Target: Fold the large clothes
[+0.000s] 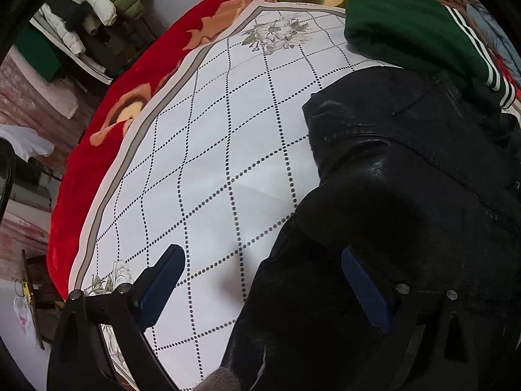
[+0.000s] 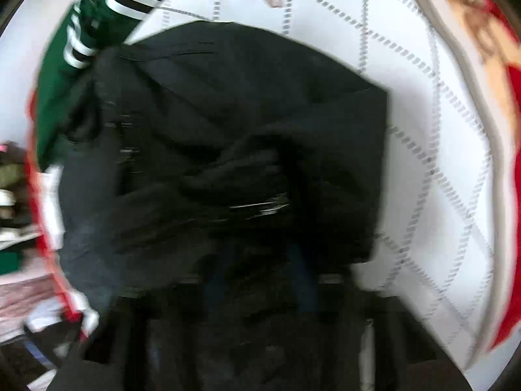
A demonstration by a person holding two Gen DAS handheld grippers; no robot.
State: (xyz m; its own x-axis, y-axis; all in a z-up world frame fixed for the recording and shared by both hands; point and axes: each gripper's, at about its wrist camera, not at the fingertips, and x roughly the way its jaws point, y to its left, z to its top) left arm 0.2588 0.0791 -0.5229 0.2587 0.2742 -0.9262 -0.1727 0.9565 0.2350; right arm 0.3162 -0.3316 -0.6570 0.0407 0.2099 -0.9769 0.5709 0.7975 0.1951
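Surroundings: a white bed cover (image 1: 208,163) with a dotted diamond grid and flower prints lies over a red blanket (image 1: 81,169); far left past the bed edge, puffy coats (image 1: 97,9) hang or pile up.
Jacket: one black jacket (image 1: 407,195) lies on the right part of the cover, leather-like with shiny creases; the right wrist view shows it bunched in the middle (image 2: 211,150), though that view is blurred.
Green garment: one dark green top (image 1: 410,29) with white-striped cuffs rests at the far right, its near edge touching the jacket.
In the way: the green top crowds the jacket's far side; the cover to the left lies flat.
Left claw: the left claw (image 1: 263,286) stands wide open, holding nothing; one blue pad (image 1: 162,286) hangs over the cover, the other (image 1: 364,286) over the jacket's near edge.
Right claw: the right claw (image 2: 260,280) is lost in blur against black cloth; I cannot tell how far open it is.
Count: two garments on the bed, two claws.
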